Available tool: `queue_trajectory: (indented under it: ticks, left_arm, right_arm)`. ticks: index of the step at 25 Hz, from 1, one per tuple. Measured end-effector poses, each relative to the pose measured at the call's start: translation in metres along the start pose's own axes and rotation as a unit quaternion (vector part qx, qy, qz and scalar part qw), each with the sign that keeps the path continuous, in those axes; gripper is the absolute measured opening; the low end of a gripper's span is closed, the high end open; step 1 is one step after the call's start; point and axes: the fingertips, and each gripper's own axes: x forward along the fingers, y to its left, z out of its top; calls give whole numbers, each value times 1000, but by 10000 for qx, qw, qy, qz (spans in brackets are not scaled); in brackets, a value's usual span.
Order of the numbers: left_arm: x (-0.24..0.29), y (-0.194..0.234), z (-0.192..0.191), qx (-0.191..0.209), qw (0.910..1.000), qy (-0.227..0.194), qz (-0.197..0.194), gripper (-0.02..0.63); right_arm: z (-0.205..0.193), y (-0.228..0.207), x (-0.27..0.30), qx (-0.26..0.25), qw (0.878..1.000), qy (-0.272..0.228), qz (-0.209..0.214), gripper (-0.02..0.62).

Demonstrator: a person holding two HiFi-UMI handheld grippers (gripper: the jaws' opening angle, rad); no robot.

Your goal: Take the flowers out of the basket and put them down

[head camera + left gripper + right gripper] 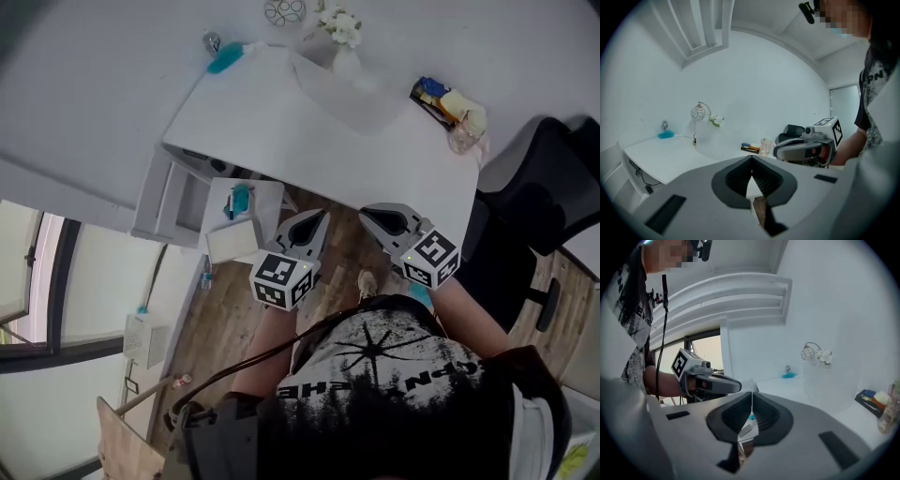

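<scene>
White flowers (340, 25) stand at the far edge of the white table (281, 131), at the top of a pale translucent basket (345, 92). The left gripper view shows the flowers (716, 120) and basket (707, 143) far ahead; the right gripper view shows the flowers (825, 356) and basket (829, 385) too. My left gripper (317, 221) and right gripper (371, 216) hang side by side in front of the table's near edge, above the wooden floor. Both are shut with nothing between their jaws, well short of the basket.
A wire ball ornament (284, 11) stands left of the flowers, with a teal object (225, 59) further left. A tray of small items (439, 98) and a glass jar (465, 139) sit at the table's right end. A black chair (553, 187) stands right; white drawers (178, 197) and a box (234, 239) stand left.
</scene>
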Motion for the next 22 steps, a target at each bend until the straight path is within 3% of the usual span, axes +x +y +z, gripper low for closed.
queue_trajectory:
  ticks: [15, 22]
  left_arm:
    - [77, 41, 20, -220, 9988, -95, 417, 11]
    - [98, 53, 27, -270, 9987, -94, 412, 11]
  right_arm:
    - [3, -94, 29, -142, 9991, 218, 343, 20]
    - [3, -119, 37, -263, 9988, 285, 284, 20]
